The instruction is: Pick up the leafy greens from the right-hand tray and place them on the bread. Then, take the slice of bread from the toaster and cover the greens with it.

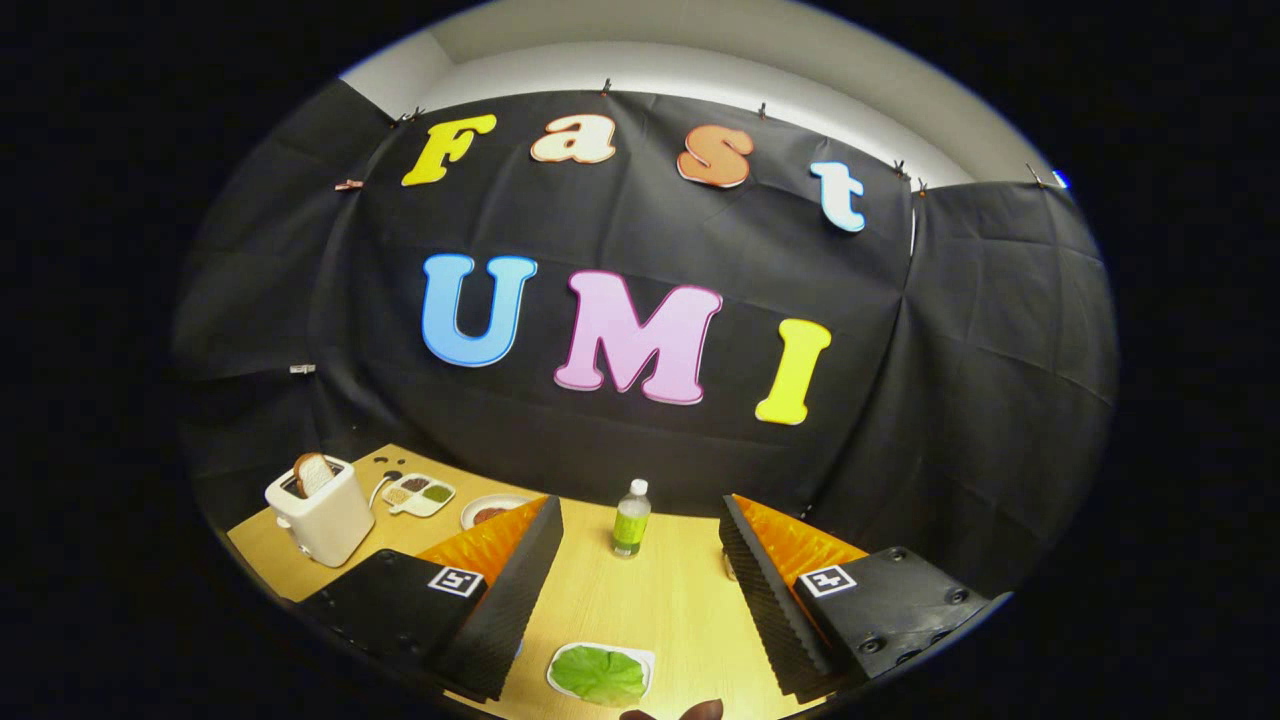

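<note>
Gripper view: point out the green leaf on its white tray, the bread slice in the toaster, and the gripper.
green leaf (pixel 598 673), gripper view, centre of the leaf.
bread slice (pixel 315 472), gripper view, face sticking out of the white toaster.
gripper (pixel 640 560), gripper view, midway between its open fingers.

One toaster (pixel 318 510), one bottle (pixel 631 519), three dishes (pixel 600 675).

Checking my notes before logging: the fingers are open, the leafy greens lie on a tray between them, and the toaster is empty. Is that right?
Not quite. In the gripper view the toaster holds a slice of bread sticking out of its slot. The rest stands: the fingers are open, and the leafy greens lie on a tray between them.
</note>
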Action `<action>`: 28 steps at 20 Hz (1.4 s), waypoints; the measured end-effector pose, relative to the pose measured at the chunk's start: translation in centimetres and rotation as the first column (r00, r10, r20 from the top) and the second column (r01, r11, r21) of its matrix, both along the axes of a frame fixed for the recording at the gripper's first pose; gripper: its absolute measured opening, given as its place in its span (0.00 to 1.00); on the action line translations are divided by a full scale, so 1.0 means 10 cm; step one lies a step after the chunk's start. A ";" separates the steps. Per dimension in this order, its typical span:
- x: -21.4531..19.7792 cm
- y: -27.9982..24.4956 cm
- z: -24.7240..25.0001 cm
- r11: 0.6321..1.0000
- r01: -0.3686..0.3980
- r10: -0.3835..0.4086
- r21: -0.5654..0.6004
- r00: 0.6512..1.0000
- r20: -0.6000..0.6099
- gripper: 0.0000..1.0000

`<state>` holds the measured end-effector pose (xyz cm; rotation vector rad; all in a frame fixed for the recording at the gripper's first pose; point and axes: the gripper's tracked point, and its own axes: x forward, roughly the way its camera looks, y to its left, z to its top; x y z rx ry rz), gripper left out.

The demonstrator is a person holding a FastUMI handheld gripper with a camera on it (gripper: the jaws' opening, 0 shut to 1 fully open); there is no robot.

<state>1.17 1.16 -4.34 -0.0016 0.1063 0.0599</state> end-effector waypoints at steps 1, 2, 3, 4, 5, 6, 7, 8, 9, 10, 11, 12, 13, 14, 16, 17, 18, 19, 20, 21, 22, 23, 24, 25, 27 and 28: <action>0.00 0.05 -0.17 1.000 -0.025 0.025 0.003 0.999 -0.045 0.98; -0.02 0.08 -0.37 0.999 -0.047 0.047 0.008 0.995 -0.090 0.98; -0.03 0.09 -0.56 0.998 -0.064 0.065 0.013 0.989 -0.136 0.98; -0.04 0.11 -0.78 0.997 -0.080 0.082 0.017 0.980 -0.179 0.98; -0.05 0.12 -0.99 0.995 -0.093 0.095 0.019 0.969 -0.227 0.98; -0.05 0.13 -1.23 0.994 -0.104 0.106 0.022 0.958 -0.267 0.99; -0.05 0.15 -1.45 0.993 -0.120 0.121 0.024 0.945 -0.305 0.99; -0.05 0.17 -1.68 0.990 -0.139 0.139 0.025 0.929 -0.343 0.98; -0.05 0.19 -1.90 0.987 -0.160 0.158 0.024 0.912 -0.380 0.98; -0.04 0.23 -2.13 0.983 -0.183 0.177 0.026 0.894 -0.411 0.98; -0.03 0.25 -2.32 0.979 -0.203 0.193 0.026 0.875 -0.444 0.98; -0.03 0.28 -2.52 0.974 -0.224 0.215 0.037 0.854 -0.473 0.98; -0.04 0.31 -2.67 0.969 -0.240 0.233 0.052 0.832 -0.503 0.98; -0.04 0.34 -2.85 0.965 -0.255 0.250 0.066 0.810 -0.531 0.97; -0.01 0.36 -3.14 0.959 -0.271 0.268 0.084 0.771 -0.577 0.95; -0.01 0.37 -3.27 0.956 -0.279 0.275 0.090 0.752 -0.599 0.95; 0.01 0.38 -3.39 0.954 -0.285 0.279 0.092 0.735 -0.618 0.95; 0.04 0.37 -3.48 0.952 -0.291 0.281 0.091 0.721 -0.633 0.93; 0.05 0.37 -3.56 0.951 -0.296 0.283 0.091 0.710 -0.645 0.90; 0.07 0.37 -3.63 0.949 -0.301 0.286 0.094 0.698 -0.656 0.90; 0.08 0.39 -3.71 0.947 -0.306 0.290 0.098 0.688 -0.665 0.90; 0.08 0.38 -3.75 0.946 -0.310 0.292 0.099 0.677 -0.676 0.90; 0.09 0.38 -3.82 0.944 -0.314 0.292 0.096 0.666 -0.686 0.83; 0.08 0.37 -3.86 0.942 -0.321 0.292 0.095 0.647 -0.704 0.78; 0.11 0.37 -3.88 0.938 -0.333 0.303 0.097 0.647 -0.699 0.73; 0.12 0.37 -3.86 0.936 -0.338 0.307 0.095 0.660 -0.686 0.70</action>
